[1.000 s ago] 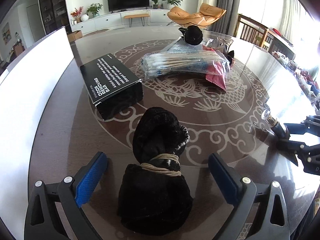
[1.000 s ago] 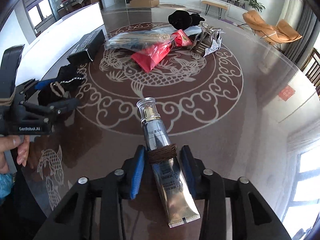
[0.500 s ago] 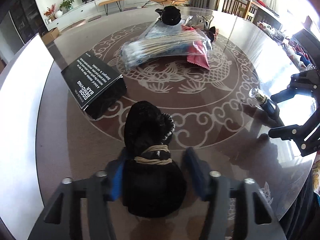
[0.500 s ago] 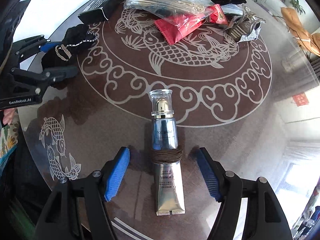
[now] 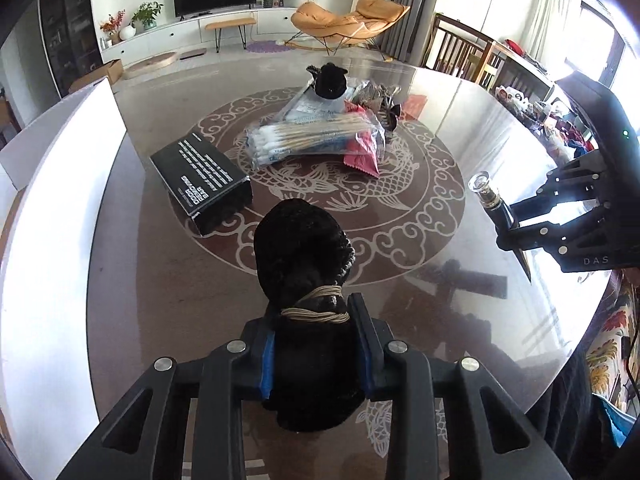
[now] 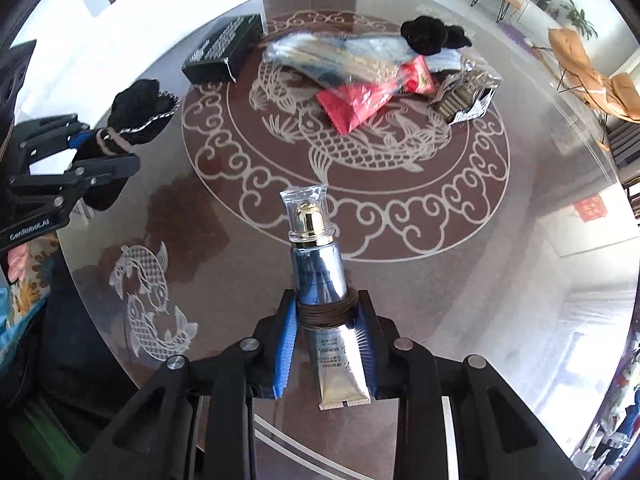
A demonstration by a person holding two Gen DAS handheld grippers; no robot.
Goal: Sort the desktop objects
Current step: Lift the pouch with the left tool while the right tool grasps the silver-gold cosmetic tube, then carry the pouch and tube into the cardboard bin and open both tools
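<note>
My left gripper is shut on a black fuzzy bundle tied with beige cord, held above the glass table. It also shows in the right wrist view, at the left. My right gripper is shut on a silver-blue cosmetic tube with a clear cap, bound with brown cord. The tube also shows in the left wrist view, at the right. A black box, a bag of cotton swabs and a red packet lie farther back.
A white board stands along the table's left edge. Another black fuzzy item and a hair claw in a clear bag lie at the far side of the pile. Chairs stand beyond the table.
My left gripper has closed on the black bundle and lifted it. My right gripper opened around the tube half a second ago and has shut on it again and raised it.
</note>
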